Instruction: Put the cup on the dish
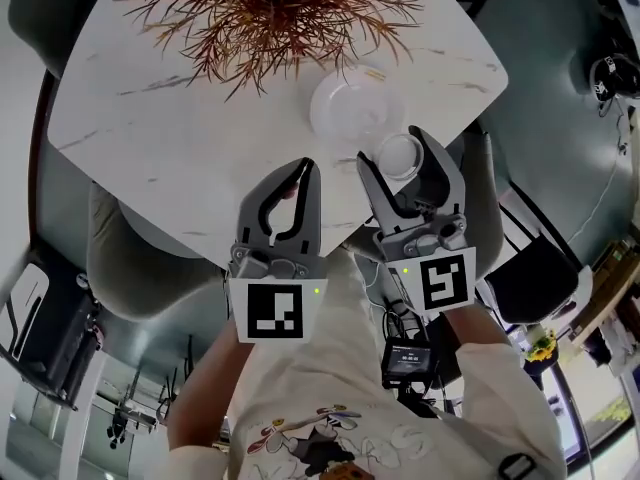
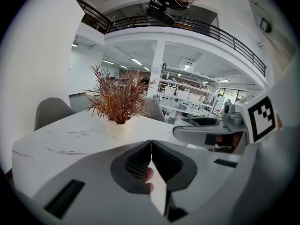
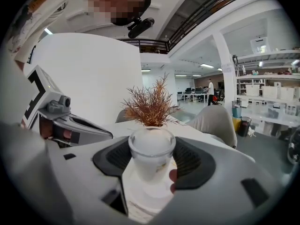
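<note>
A frosted clear cup (image 1: 400, 156) sits upright between the jaws of my right gripper (image 1: 393, 148), which is shut on it; in the right gripper view the cup (image 3: 151, 154) fills the gap between the jaws. The round white dish (image 1: 322, 118) lies on the marble table (image 1: 150, 138), just beyond and left of the cup. The cup is at the dish's near right edge; I cannot tell whether they touch. My left gripper (image 1: 305, 166) hovers over the table's near edge, left of the cup. Its jaws are shut with nothing between them, as the left gripper view (image 2: 150, 145) confirms.
A potted plant with dry reddish-brown fronds (image 1: 270, 8) stands at the far side of the table, behind the dish. Grey chairs (image 1: 130, 258) surround the table, one (image 3: 218, 121) to the right. The table's near edge runs just under both grippers.
</note>
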Demonstrator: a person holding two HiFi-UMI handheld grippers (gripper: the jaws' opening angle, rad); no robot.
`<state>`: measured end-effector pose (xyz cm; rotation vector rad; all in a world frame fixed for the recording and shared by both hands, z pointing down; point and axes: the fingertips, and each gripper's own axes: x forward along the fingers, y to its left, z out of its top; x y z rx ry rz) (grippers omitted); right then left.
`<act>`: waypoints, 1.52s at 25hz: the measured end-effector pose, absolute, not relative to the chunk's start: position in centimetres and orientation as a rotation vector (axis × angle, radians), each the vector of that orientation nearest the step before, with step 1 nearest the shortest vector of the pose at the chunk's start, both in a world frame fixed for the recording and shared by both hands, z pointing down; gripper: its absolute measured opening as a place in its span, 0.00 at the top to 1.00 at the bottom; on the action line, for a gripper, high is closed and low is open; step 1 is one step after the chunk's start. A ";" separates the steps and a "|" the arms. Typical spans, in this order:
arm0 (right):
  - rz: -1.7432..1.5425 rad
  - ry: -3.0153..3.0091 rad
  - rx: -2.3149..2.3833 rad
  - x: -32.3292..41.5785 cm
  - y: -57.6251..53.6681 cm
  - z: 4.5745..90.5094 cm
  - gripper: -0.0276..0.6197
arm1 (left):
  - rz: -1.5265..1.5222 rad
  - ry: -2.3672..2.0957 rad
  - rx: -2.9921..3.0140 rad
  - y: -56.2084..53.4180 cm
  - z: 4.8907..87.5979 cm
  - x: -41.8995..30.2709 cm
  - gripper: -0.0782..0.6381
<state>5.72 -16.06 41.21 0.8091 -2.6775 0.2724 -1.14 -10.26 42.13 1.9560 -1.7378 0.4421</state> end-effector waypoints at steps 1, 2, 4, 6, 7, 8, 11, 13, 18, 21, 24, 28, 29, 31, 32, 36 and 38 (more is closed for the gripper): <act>0.272 -2.673 0.810 5.7 -16.1 41.6 0.54 | 0.443 -1.735 1.954 -10.4 42.5 -1.0 0.88; 0.276 -2.670 0.812 5.7 -16.2 41.9 0.54 | 0.441 -1.733 1.951 -10.5 42.9 -0.9 0.88; 0.286 -2.666 0.817 5.6 -16.3 42.5 0.54 | 0.443 -1.728 1.943 -10.7 43.7 -0.7 0.88; 0.253 -2.669 0.814 5.5 -16.7 43.1 0.54 | 0.444 -1.733 1.939 -11.2 44.5 -0.9 0.88; 0.236 -2.674 0.817 5.4 -16.9 43.4 0.54 | 0.440 -1.739 1.936 -11.4 44.9 -1.1 0.88; 0.225 -2.679 0.821 5.3 -17.0 43.6 0.54 | 0.431 -1.749 1.926 -11.6 45.3 -1.2 0.88; 0.232 -2.668 0.824 5.2 -17.1 44.7 0.54 | 0.399 -1.780 1.888 -12.1 46.3 -1.8 0.88; 0.293 -2.647 0.823 5.1 -16.9 45.5 0.54 | 0.389 -1.797 1.879 -12.6 46.8 -2.0 0.88; 0.328 -2.622 0.820 5.0 -16.8 47.2 0.54 | 0.406 -1.797 1.902 -13.1 48.0 -1.7 0.88; 0.321 -2.623 0.835 4.9 -17.1 47.9 0.54 | 0.392 -1.802 1.889 -13.2 48.6 -1.6 0.88; 0.327 -2.612 0.844 4.7 -17.2 48.6 0.54 | 0.404 -1.797 1.889 -13.2 49.1 -1.6 0.88; 0.313 -2.593 0.849 4.8 -17.4 49.3 0.54 | 0.414 -1.791 1.899 -13.6 49.8 -1.5 0.88; 0.307 -2.592 0.849 4.7 -17.4 49.4 0.54 | 0.411 -1.790 1.898 -13.6 49.9 -1.5 0.88; 0.298 -2.594 0.849 4.6 -17.4 49.6 0.54 | 0.409 -1.790 1.891 -13.7 50.2 -1.5 0.88; 0.293 -2.596 0.850 4.5 -17.4 49.6 0.54 | 0.408 -1.790 1.888 -13.7 50.3 -1.5 0.88; 0.249 -2.599 0.855 4.4 -17.3 49.6 0.54 | 0.399 -1.793 1.878 -13.9 50.8 -1.6 0.88; 0.231 -2.596 0.862 4.4 -17.2 49.7 0.54 | 0.402 -1.793 1.880 -14.0 50.9 -1.7 0.88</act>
